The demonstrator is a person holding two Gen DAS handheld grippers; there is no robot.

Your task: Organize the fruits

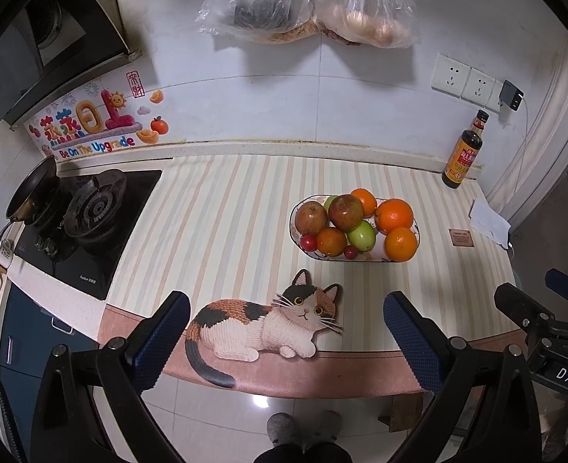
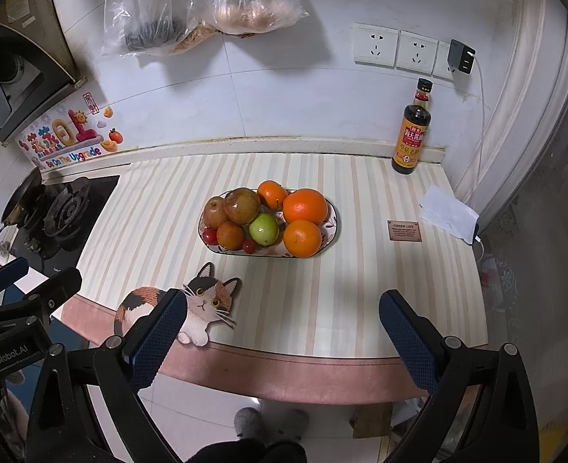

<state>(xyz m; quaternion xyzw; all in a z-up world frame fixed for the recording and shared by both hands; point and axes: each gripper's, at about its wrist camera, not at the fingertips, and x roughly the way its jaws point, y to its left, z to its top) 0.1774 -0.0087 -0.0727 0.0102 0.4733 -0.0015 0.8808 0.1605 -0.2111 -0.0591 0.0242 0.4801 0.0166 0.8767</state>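
So the scene ran like this, left to right. Far left sat the gas stove [image 1: 91, 208] with a dark pan [image 1: 33, 189] parked on its far burner, well apart from the fruit, which made sense since nobody wants fruit next to the heat. The left gripper [image 1: 287, 332] hung back over the near edge of the bench [image 1: 214, 231], fingers spread wide with nothing between them, probably held off so its camera took in the whole top. Between its fingers showed the cat-shaped mat [image 1: 268, 320], lying flat at the near edge of the bench.

All the fruit sat piled in one oval dish [image 2: 332, 227] around the middle of the bench: two reddish apples [image 2: 241, 204] at the left, a green apple [image 2: 263, 228] in the centre, oranges [image 2: 305, 206] bunched mostly at the right, and a couple of small red fruits [image 2: 209, 235] tucked along the front rim. Nothing lay loose on the striped cloth. That fits either a sorted pile already gathered in, or a mixed dish waiting to be split by kind; one look couldn't say which.

The right gripper [image 2: 284, 332] was wide open too, empty, and also held back at the near edge. Far right, a dark sauce bottle [image 2: 413, 135] stood upright against the wall under the sockets [image 2: 395, 48], out of the way, with a folded white paper [image 2: 447, 212] near the corner.
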